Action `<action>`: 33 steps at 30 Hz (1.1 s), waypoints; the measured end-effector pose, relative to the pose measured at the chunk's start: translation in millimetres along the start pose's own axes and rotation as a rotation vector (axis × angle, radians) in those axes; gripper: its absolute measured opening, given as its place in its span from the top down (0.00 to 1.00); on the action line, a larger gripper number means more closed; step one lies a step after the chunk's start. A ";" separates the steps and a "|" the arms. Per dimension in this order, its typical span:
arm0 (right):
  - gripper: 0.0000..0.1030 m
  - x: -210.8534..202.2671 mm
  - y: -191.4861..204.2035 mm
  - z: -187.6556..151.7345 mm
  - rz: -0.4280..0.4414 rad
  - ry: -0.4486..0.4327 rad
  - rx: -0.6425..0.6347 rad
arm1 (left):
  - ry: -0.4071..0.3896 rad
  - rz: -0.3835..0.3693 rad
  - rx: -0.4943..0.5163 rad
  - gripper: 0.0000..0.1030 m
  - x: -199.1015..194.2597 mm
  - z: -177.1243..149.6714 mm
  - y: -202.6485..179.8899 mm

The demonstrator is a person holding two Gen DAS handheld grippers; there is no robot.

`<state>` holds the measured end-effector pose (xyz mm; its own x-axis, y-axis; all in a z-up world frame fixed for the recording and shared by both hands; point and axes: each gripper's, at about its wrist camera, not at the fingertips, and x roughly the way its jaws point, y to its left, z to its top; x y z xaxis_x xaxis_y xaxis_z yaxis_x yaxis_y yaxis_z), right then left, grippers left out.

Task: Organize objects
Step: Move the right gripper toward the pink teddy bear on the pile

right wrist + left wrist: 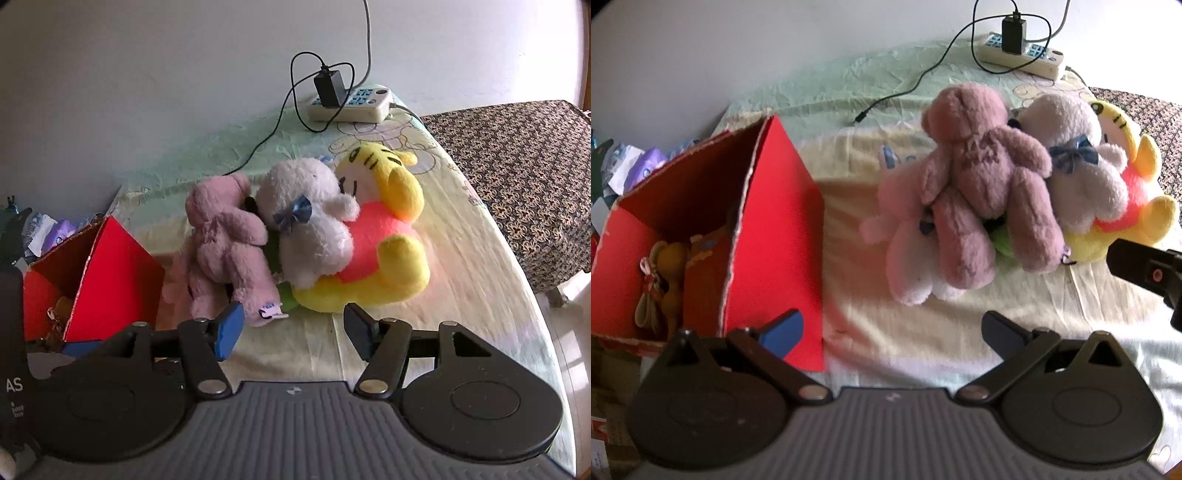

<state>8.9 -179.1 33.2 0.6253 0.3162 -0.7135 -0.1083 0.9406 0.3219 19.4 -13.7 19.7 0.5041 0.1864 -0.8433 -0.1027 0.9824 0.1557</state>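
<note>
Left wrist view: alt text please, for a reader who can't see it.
A heap of plush toys, a mauve teddy bear on top, lies on a pale bedsheet ahead of the open, empty left claw. A red cardboard box stands open at left with a brown toy inside; a power strip lies behind.

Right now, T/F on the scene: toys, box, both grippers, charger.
1. The red box holds no toys. False: a brown plush lies inside.
2. The mauve bear lies on top of the pile. True.
3. The right gripper grips the yellow tiger plush. False: it is open and empty.
4. The left gripper is open, holding nothing. True.
5. A black charger sits in the power strip. True.
</note>
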 end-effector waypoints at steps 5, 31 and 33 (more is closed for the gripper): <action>0.39 -1.0 -1.5 4.8 0.004 -0.012 -0.005 | -0.014 -0.003 0.006 0.01 -3.1 9.4 -1.4; 0.38 -1.5 -14.4 33.6 0.064 -0.060 0.042 | 0.031 -0.055 0.062 0.01 12.4 41.2 -5.4; 0.38 -1.9 -18.7 38.5 0.051 -0.067 0.052 | 0.032 -0.059 0.060 0.01 12.4 43.2 -6.2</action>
<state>39.5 -202.1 52.5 0.6704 0.3525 -0.6529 -0.1016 0.9153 0.3898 63.4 -17.1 30.5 0.4802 0.1290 -0.8676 -0.0214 0.9905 0.1355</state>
